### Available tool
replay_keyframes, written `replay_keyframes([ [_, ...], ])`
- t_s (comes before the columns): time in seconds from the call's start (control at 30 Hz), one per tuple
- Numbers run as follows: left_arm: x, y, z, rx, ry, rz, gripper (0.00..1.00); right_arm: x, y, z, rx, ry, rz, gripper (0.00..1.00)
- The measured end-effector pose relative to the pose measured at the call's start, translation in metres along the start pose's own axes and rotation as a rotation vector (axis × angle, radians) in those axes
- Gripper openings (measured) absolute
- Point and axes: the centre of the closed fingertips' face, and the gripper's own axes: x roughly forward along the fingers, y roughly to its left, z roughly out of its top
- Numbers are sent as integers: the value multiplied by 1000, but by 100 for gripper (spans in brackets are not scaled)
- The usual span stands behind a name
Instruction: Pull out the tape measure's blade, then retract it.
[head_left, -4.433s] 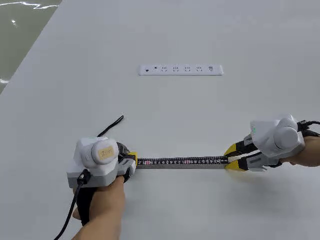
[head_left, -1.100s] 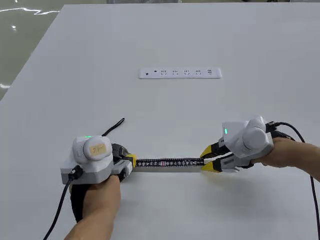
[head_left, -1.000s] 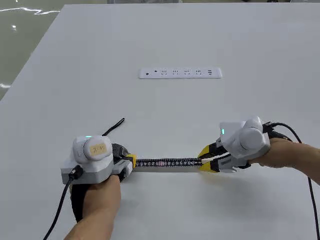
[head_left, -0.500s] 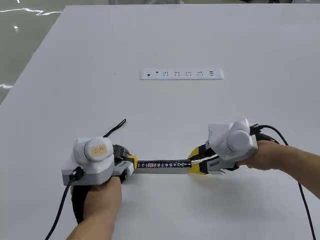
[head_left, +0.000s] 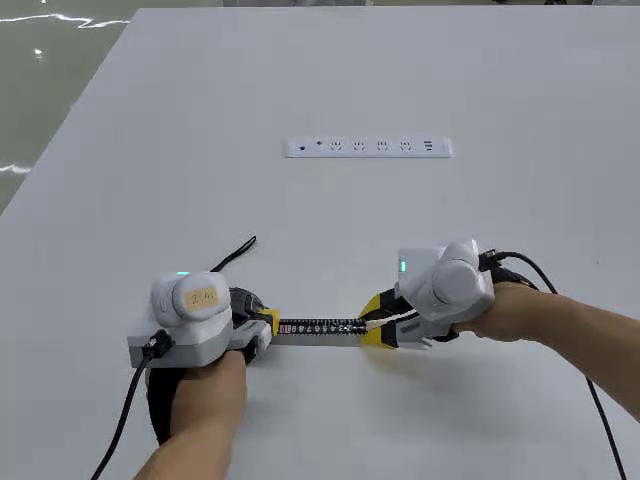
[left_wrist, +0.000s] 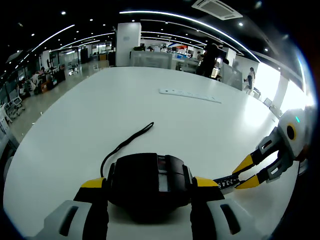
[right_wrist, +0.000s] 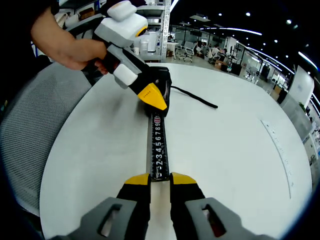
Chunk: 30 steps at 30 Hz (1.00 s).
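Observation:
The black tape measure case (head_left: 243, 304) rests on the white table (head_left: 330, 220), and my left gripper (head_left: 262, 326) is shut on its sides. In the left gripper view the case (left_wrist: 149, 179) sits between the yellow pads (left_wrist: 93, 183). A short length of blade (head_left: 322, 327) runs right from the case to my right gripper (head_left: 370, 322), which is shut on the blade's end. In the right gripper view the numbered blade (right_wrist: 158, 145) leads from my right gripper (right_wrist: 160, 179) to the case (right_wrist: 161, 80), which the left gripper (right_wrist: 150, 95) holds.
A white power strip (head_left: 368, 147) lies further back on the table. The case's black wrist strap (head_left: 232, 255) trails out behind the left gripper. A grey mesh chair (right_wrist: 30, 140) stands at the table edge. Open tabletop surrounds both hands.
My right gripper has moved left toward the case, still shut on the blade's end, so the exposed blade has grown shorter. The left gripper and case have stayed put.

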Motion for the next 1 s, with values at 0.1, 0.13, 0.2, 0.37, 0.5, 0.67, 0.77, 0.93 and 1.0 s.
replay_keyframes([
  [0.1, 0, 0, 0, -5, 2, 0, 64, 4, 0, 5, 0, -6, 1, 13],
  [0.13, 0, 0, 0, -6, 2, -1, 64, 5, 0, 6, 0, -9, 1, 13],
  [0.2, 0, 0, 0, -9, 2, -3, 64, 9, 0, 11, 0, -15, 3, 13],
  [0.37, 0, 0, 0, -9, 2, -3, 64, 14, 0, 16, -2, -16, 2, 13],
  [0.5, 0, 0, 0, -8, 2, -4, 64, 19, 1, 19, 9, -21, 6, 13],
  [0.67, 0, -1, 0, -6, 4, -6, 64, 27, 3, 28, 11, -30, 7, 13],
  [0.77, 0, -1, 0, -5, 5, -7, 64, 33, 4, 34, 9, -34, 9, 13],
  [0.93, 0, -1, -1, -5, 7, -8, 64, 43, 4, 42, 4, -40, 7, 13],
  [1.0, 0, -1, -1, -6, 8, -8, 64, 46, 4, 46, -4, -41, 6, 13],
])
